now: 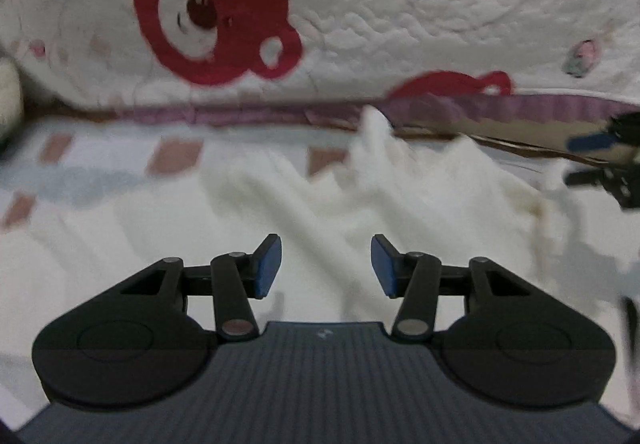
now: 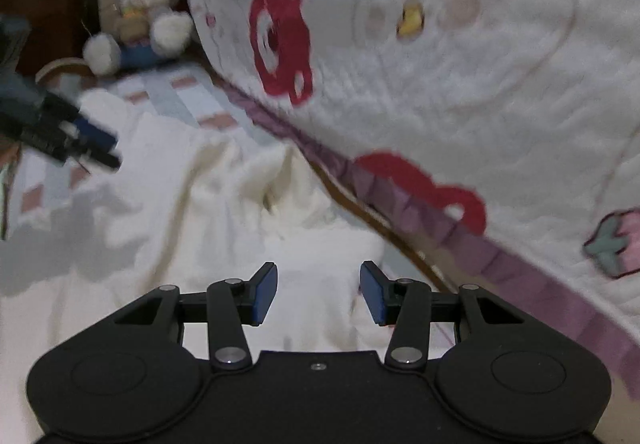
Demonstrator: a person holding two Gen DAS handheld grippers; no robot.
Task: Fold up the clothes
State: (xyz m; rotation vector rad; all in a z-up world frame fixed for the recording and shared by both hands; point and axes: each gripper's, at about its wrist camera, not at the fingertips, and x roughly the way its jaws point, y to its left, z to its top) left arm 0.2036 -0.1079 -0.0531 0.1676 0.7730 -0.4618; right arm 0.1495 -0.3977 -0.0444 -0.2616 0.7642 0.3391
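A white garment (image 1: 400, 188) lies crumpled on the bed, with raised folds. It also shows in the right wrist view (image 2: 224, 204). My left gripper (image 1: 326, 266) is open and empty, hovering over the near part of the garment. My right gripper (image 2: 318, 294) is open and empty, above the garment near the quilt's edge. The right gripper shows at the right edge of the left wrist view (image 1: 608, 160). The left gripper shows at the left of the right wrist view (image 2: 72, 136). Both views are blurred.
A thick white quilt with red bear prints (image 1: 280, 4) rises behind the garment, with a purple border (image 2: 460, 240). A checked bedsheet (image 1: 100, 160) lies under the garment. A grey plush rabbit (image 2: 140, 4) sits at the bed's far corner.
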